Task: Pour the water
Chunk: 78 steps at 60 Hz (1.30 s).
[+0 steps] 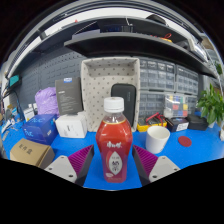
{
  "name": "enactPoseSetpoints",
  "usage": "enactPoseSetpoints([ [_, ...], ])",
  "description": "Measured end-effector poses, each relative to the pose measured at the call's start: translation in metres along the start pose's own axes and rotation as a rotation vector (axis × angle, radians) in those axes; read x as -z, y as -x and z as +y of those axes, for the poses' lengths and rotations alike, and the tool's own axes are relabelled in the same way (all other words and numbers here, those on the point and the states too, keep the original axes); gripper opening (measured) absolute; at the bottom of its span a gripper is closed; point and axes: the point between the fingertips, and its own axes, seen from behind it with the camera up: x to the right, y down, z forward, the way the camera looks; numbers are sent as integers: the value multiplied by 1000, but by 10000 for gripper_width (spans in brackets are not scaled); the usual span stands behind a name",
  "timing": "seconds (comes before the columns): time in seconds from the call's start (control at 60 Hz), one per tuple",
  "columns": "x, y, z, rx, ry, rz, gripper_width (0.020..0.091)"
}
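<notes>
Blue desk [190, 150] under cluttered shelves. At its near edge a red-filled bottle [114, 146] with a white cap stands upright, clenched between the claw's [114, 163] purple pads [84, 160]. Just right of it sits a white cup [157, 138]; boxes lie to the left.

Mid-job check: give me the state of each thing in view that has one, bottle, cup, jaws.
Bottle: upright on the blue table, white cap on, filled with red liquid, standing between the jaws.
White cup: upright on the table, beyond the right finger; contents cannot be seen.
Gripper: jaws around the bottle's lower part; whether they press on it cannot be told.
</notes>
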Motion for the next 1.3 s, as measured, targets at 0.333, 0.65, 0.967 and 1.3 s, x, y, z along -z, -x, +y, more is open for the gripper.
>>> enactPoseSetpoints([
  [0.333, -22, -8, -16, 7, -105, 17, 308],
  [0.65, -27, -8, -18, -56, -81, -36, 280],
  [0.967, -80, -15, -66, -743, -16, -182, 280],
  [1.3, -99, -31, -95, -1513, -8, -289, 281],
])
